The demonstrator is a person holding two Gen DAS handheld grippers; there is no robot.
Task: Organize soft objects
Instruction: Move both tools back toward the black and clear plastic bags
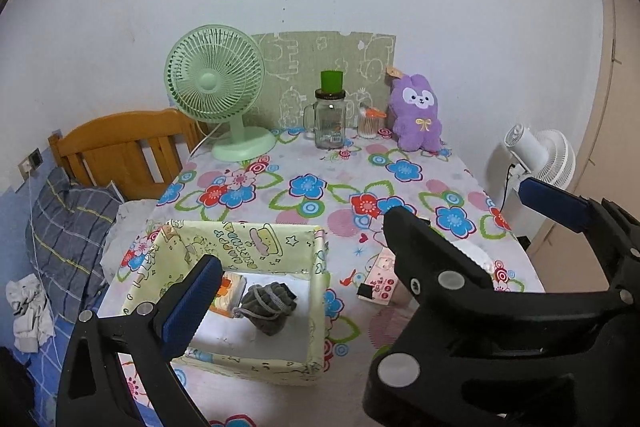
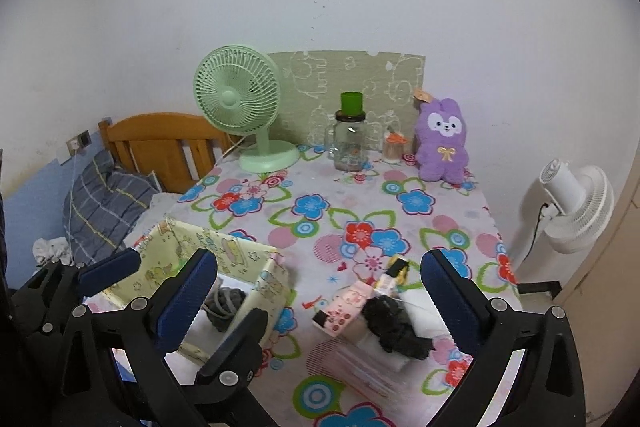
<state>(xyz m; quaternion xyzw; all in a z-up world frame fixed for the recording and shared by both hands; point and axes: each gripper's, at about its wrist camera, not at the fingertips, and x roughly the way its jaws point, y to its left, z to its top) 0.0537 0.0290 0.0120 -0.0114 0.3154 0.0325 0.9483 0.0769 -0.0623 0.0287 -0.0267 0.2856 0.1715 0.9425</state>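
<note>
Both tools were matte black plastic frames with angular struts, studded with round silver screw heads. The left gripper [image 1: 372, 255] carried flat dark-blue ribbed pads [image 1: 192, 307] on its fingers; the right gripper [image 2: 320, 303] bore matching blue pads [image 2: 452, 303].

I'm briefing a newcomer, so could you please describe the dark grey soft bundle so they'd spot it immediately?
Start at the flowered table, then find the pale yellow cartoon-print box at its near left corner. The dark grey bundle lies inside on the white floor, wrapped by a grey cord, unlike the orange-and-white packet beside it.
</note>
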